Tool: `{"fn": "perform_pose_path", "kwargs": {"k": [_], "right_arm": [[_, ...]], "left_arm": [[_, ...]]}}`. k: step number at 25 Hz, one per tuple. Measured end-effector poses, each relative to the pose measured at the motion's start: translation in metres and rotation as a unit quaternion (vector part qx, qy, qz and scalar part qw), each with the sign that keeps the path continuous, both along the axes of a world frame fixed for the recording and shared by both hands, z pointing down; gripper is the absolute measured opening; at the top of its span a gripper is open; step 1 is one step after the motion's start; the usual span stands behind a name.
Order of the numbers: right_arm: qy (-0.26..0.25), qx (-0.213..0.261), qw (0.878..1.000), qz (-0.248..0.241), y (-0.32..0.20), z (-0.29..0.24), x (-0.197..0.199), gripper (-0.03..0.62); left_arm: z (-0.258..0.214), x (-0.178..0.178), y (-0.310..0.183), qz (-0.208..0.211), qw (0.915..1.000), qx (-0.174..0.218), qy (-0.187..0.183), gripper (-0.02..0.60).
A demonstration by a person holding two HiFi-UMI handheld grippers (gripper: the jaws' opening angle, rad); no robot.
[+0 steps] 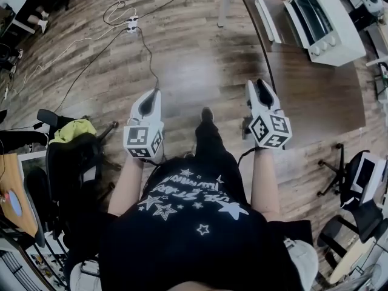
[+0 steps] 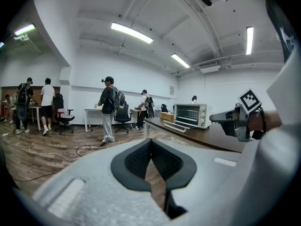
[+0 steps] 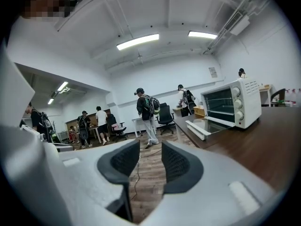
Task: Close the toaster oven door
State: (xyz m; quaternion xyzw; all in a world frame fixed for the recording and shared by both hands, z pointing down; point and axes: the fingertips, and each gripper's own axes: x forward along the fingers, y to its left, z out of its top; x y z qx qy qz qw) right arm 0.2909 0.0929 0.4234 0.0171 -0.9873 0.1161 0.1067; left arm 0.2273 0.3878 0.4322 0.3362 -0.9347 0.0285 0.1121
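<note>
White toaster oven (image 1: 327,26) was recorded at the far right of the brown tabletop (image 1: 315,99), with its door (image 1: 267,17) lying open and level, its long edge running away from the person. It lay ahead and to the right of both grippers, well apart. The right gripper (image 1: 259,85), jaws parted and empty, was judged the nearer. The left gripper (image 1: 153,94) was clenched on nothing.

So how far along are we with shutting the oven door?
Nothing done yet: the oven door lies open, flat over the table. In hand: nothing; the right tool is open and empty, the left tool shut, both over the floor, short of the table. Left: reach the door and swing it up.
</note>
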Motion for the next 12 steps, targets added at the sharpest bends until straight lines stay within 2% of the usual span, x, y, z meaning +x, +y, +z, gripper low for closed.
{"fn": "perform_pose_path", "kwargs": {"k": [6, 12], "right_arm": [[-0.003, -0.015, 1.0, 0.022, -0.053, -0.005, -0.071, 0.158], [0.007, -0.024, 0.999, 0.043, -0.116, -0.003, -0.132, 0.158]], "left_arm": [[-0.006, -0.071, -0.039, 0.008, 0.9999, 0.014, 0.003, 0.009], [-0.011, -0.147, -0.093, 0.014, 0.9999, 0.0, 0.01, 0.009]]}}
